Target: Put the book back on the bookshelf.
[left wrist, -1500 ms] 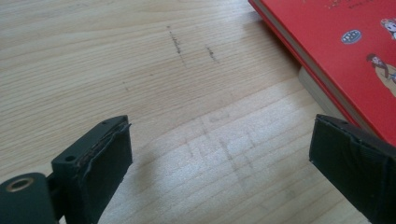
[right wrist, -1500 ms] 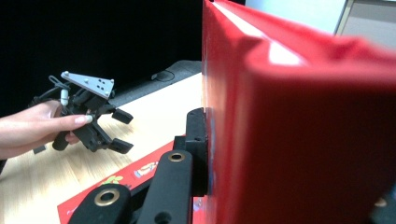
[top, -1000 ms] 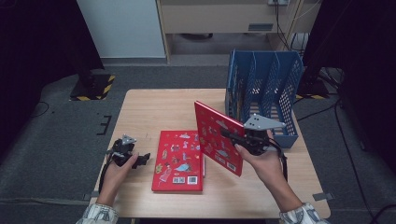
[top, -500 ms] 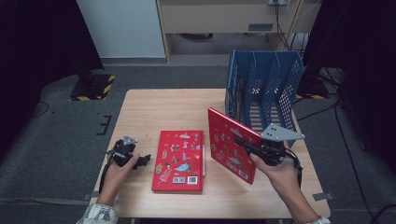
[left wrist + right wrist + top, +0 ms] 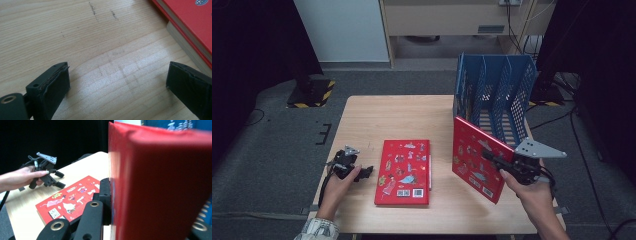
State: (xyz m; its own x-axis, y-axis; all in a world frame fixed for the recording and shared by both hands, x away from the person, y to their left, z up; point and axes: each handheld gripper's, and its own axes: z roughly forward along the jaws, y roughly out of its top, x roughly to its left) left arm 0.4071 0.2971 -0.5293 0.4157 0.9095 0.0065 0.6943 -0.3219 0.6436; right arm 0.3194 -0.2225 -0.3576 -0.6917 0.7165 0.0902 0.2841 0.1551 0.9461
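Standing at the far right corner of the tabletop (image 5: pixel 387 120), just beyond the right gripper (image 5: pixel 492 159), the blue file rack (image 5: pixel 497 95) has mesh walls and upright dividers; a book with a blue printed cover (image 5: pixel 460 97) stands in its leftmost slot, and what the other slots hold cannot be told. The right gripper is clenched on the upright red book (image 5: pixel 474 160), which stands tilted on its lower edge directly ahead of the hand, between it and the rack's front. A second red book (image 5: pixel 404 172) lies flat to the left of that gripper, and the left gripper (image 5: pixel 362 172) rests just to that book's left with its jaws released and nothing between them.

From the left gripper view, the bare wood grain shows between the parted jaws, with the flat book's red cover and page edges (image 5: pixel 185 27) ahead to the right. From the right gripper view, one jaw presses flat on the held book's cover (image 5: pixel 160 185); the other is hidden behind it. The left gripper (image 5: pixel 53 178) shows farther off, beyond the flat book (image 5: pixel 70 202)
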